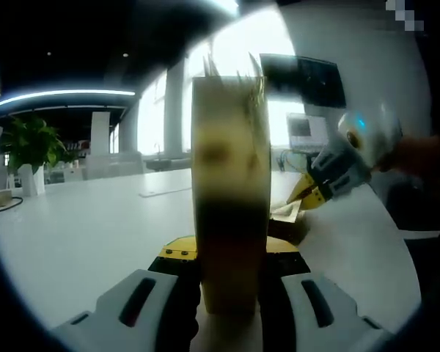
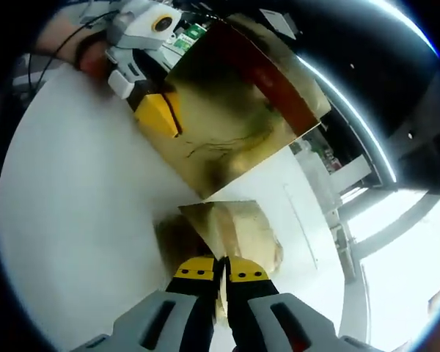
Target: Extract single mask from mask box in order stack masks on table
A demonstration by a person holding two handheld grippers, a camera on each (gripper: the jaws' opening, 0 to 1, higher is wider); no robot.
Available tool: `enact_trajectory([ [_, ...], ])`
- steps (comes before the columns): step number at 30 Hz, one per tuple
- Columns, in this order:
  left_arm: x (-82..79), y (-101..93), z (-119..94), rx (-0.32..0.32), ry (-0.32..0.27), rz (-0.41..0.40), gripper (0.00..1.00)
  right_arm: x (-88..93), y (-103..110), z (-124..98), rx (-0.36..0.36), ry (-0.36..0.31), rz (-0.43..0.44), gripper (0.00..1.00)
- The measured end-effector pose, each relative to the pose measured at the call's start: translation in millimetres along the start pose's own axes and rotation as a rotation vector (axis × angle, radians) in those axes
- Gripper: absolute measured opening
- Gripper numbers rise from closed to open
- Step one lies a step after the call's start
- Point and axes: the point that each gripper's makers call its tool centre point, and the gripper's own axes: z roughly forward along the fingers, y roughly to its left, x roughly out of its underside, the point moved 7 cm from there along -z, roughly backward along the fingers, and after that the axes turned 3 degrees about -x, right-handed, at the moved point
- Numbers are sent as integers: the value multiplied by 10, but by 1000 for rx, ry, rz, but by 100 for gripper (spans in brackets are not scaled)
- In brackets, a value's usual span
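The mask box [image 1: 229, 169], golden-yellow and seen edge-on in the left gripper view, stands upright between my left gripper's [image 1: 231, 253] jaws, which are shut on it. From the right gripper view the same box [image 2: 235, 110] shows its broad golden face, lifted above the white table [image 2: 81, 205], with the left gripper [image 2: 158, 114] clamped on its edge. My right gripper [image 2: 221, 270] is shut on a golden foil mask packet [image 2: 231, 227] that hangs just below the box. The right gripper [image 1: 308, 194] enters the left gripper view from the right, pinching that packet [image 1: 286, 213].
The white table [image 1: 81, 235] stretches away to the left. At its far left stands a potted plant [image 1: 29, 147]. A flat sheet [image 1: 165, 192] lies further back. A dark screen [image 1: 304, 77] hangs on the wall. A person's hand [image 2: 66, 37] holds the left gripper.
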Motion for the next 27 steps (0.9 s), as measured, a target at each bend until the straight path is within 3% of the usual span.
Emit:
enact_trajectory([
  [12, 0, -1, 1, 0, 2, 2, 20, 14, 39, -3, -26, 9, -8, 7],
  [27, 0, -2, 6, 2, 3, 0, 20, -34, 126, -60, -88, -24, 58, 15],
])
